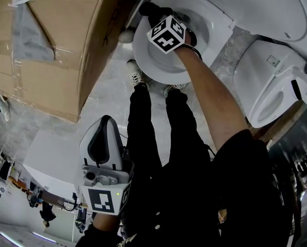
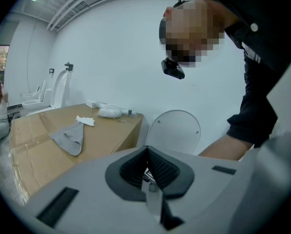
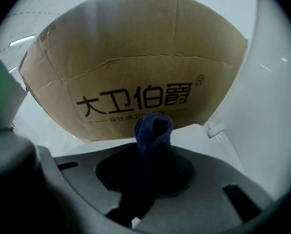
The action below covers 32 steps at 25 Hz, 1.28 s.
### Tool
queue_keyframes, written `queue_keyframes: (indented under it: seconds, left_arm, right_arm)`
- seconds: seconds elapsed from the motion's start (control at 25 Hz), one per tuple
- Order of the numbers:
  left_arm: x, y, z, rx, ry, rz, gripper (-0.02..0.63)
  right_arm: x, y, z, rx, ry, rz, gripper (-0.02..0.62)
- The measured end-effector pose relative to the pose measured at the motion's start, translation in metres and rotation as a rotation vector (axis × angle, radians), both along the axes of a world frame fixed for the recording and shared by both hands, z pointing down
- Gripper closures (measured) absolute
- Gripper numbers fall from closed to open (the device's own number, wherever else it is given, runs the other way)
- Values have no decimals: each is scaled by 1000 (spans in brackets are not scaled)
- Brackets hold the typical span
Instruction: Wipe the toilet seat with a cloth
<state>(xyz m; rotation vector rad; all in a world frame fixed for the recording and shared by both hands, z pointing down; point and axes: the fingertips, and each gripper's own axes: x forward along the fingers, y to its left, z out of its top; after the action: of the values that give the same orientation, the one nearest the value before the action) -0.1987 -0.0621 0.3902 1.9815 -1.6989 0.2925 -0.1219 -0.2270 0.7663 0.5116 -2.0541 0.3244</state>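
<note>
R gripper [image 3: 150,159] at upper centre of head view, jaws clamped on dark blue cloth [image 3: 153,126], over white toilet seat [image 1: 158,68]; can't tell if cloth touches seat. L gripper [image 2: 147,167] at lower left, jaws together, nothing btwn them. Cardboard box [image 1: 50,45] at upper left, beside toilet.

A large brown cardboard box [image 1: 55,50] stood just left of the white oval toilet seat [image 1: 158,73], leaving scant room there; the raised white lid [image 1: 256,4] walled the back; the grey floor [image 1: 109,94] in front lay open.
</note>
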Motion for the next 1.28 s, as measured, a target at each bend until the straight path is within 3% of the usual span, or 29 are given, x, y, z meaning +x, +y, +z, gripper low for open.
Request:
queue_keyframes:
  seconds: [0.56,0.84,1.28]
  left_arm:
    - [-1,-5,1,4,0,15,595]
    - [3,-4,-2,10,-18,40,595]
    - [11,-3,-4,16,-15,41,595]
  right_arm:
    - [47,-52,-9,36,-55,353,514]
    - [90,-67,-13,38,-63,560,514]
    - [137,-68,-18,67,-59,721,514]
